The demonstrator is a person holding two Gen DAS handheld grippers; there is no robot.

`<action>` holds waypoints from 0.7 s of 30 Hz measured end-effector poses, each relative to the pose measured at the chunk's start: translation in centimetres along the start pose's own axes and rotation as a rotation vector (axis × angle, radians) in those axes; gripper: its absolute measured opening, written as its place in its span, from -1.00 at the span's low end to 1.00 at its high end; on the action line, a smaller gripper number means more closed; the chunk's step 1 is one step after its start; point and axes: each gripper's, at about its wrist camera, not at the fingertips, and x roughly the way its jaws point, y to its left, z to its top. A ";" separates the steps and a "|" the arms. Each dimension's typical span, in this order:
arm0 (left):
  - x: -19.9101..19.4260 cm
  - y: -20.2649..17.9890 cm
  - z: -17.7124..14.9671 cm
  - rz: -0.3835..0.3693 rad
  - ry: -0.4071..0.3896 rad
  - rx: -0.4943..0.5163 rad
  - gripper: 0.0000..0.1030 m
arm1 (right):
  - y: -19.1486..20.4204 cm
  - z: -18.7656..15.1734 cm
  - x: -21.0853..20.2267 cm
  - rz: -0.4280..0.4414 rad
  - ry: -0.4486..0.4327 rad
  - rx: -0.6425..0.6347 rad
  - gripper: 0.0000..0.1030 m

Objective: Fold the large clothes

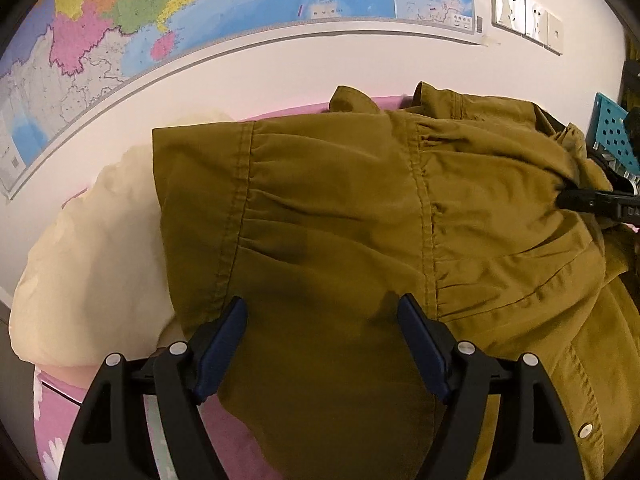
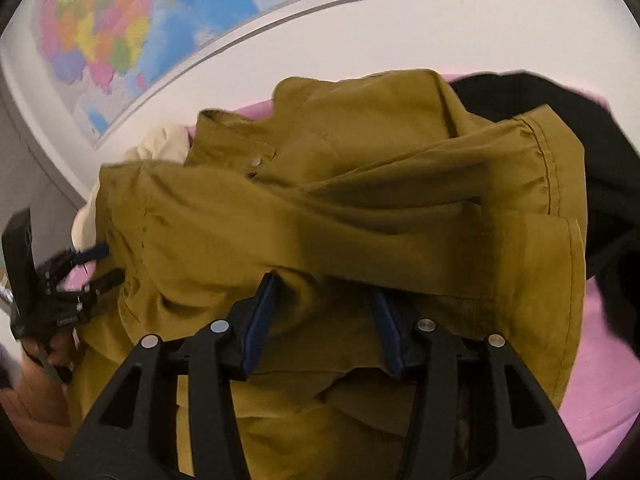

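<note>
Two grippers hover over the mustard jacket (image 1: 340,208) spread on our pink bed (image 2: 600,360): left gripper (image 1: 322,312) jaws wide apart, empty; right gripper (image 2: 324,292) jaws half-parted, fabric between, unpinched.

The jacket (image 1: 360,208) is cut off at 5 o'clock in the left view. The right view is smeared by motion blur; the map (image 2: 132,32) there is unreadable. The dark cloth (image 2: 580,128) at 2 o'clock is cut off and cannot be identified.

Olive jacket (image 1: 340,216) covers the bed; cream pillow (image 1: 92,264) blocks left, wall (image 1: 280,68) behind.
</note>
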 end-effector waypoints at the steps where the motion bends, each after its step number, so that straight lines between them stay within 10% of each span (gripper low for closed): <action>1: -0.2 0.1 0.0 0.001 0.000 -0.003 0.46 | 0.0 0.0 -0.4 0.003 -0.007 0.004 -0.10; 10: -1.9 -0.9 -0.3 -0.033 -0.047 0.041 0.46 | 4.9 -1.8 -4.6 0.090 -0.066 -0.147 -0.03; 21: -0.3 -0.4 -0.9 -0.002 0.000 0.017 0.46 | 5.4 -2.0 1.2 0.036 0.037 -0.150 -0.02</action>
